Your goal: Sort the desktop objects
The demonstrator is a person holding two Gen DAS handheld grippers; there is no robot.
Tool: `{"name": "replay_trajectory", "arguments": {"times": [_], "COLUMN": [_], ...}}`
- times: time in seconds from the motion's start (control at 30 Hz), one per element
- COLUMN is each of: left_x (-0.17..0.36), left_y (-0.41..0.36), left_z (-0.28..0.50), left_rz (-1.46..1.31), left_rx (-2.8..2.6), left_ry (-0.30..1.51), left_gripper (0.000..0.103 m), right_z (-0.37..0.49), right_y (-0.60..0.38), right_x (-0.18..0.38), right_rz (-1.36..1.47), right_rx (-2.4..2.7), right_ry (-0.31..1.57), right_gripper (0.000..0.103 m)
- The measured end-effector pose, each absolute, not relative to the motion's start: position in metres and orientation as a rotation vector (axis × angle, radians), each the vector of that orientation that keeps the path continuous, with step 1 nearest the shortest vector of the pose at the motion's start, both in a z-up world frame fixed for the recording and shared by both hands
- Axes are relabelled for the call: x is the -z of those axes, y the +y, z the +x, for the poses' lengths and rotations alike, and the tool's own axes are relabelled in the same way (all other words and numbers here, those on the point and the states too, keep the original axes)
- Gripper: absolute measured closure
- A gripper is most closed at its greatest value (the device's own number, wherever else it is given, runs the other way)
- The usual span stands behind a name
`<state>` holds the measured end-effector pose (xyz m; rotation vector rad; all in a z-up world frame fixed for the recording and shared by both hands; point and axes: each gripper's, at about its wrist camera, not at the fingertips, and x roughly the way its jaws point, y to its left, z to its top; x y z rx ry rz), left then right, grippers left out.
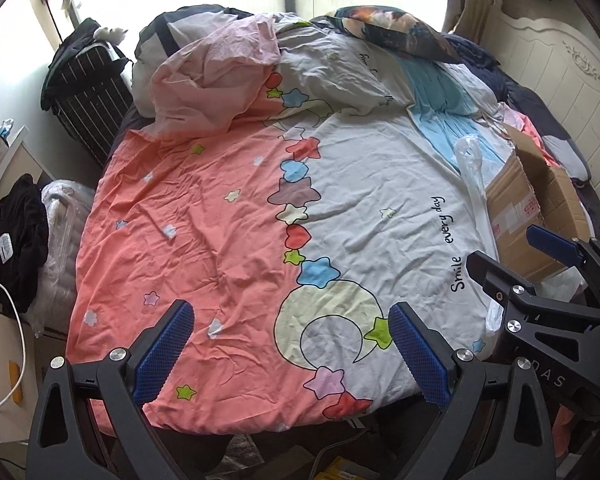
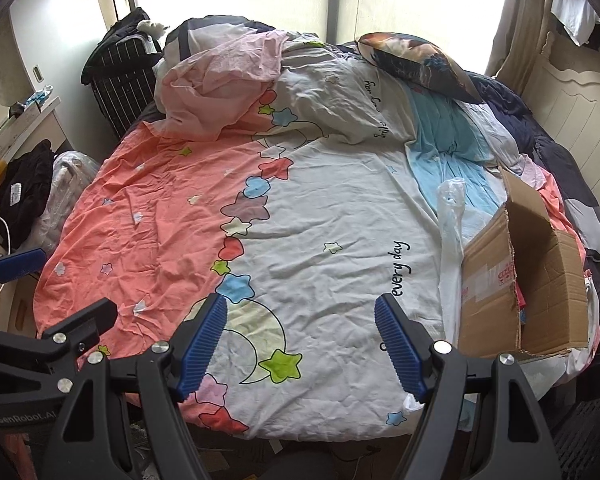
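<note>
A bed is covered by a pink and white quilt (image 1: 228,216) printed with stars and a moon; it also shows in the right wrist view (image 2: 320,216). My left gripper (image 1: 290,320) is open and empty above the quilt's near edge. My right gripper (image 2: 300,312) is open and empty, also above the near edge. The right gripper shows at the right of the left wrist view (image 1: 512,252). The left gripper shows at the left of the right wrist view (image 2: 64,284). An open cardboard box (image 2: 532,280) lies on the bed's right side, with a clear plastic bag (image 2: 452,216) beside it.
A patterned pillow (image 2: 416,64) and bunched bedding (image 2: 220,76) lie at the far end. A dark striped basket (image 1: 88,92) stands at the far left. Black clothing (image 1: 16,236) and a bagged bundle (image 1: 64,240) sit left of the bed. A white headboard (image 1: 560,64) is at the right.
</note>
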<state>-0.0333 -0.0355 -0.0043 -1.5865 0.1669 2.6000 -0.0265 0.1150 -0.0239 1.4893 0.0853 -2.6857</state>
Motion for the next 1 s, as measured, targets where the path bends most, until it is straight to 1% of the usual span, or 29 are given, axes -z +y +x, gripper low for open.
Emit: {"name": "replay_trajectory", "arguments": {"times": [0.13,0.37,0.67,1.0], "left_x": [0.012,0.033,0.051,0.066], "left_y": [-0.048,-0.055,-0.054,-0.055], "left_z": [-0.038,-0.053,-0.062,-0.067], "left_rz": [-1.597,-1.636,-1.679,-1.716], "left_rx": [-2.626,-2.593,-2.565,-2.543], "left_ry": [0.167,0.107,0.099,0.105], "left_gripper": [0.003,0.003,0.003,0.003], "right_z": [-0.03,-0.041,-0.053,-0.055], "right_y": [0.104,0.099,0.104,0.098], "right_x": [0.032,0.052,0.068,0.08], "right_rz": [1.489,1.524,1.567,1.592], "right_rx": [2.683,2.653,2.634,2.608], "right_ry": [0.082,0.098,0.073,0.089], "right_gripper": [0.03,0.03,0.03,0.03]}}
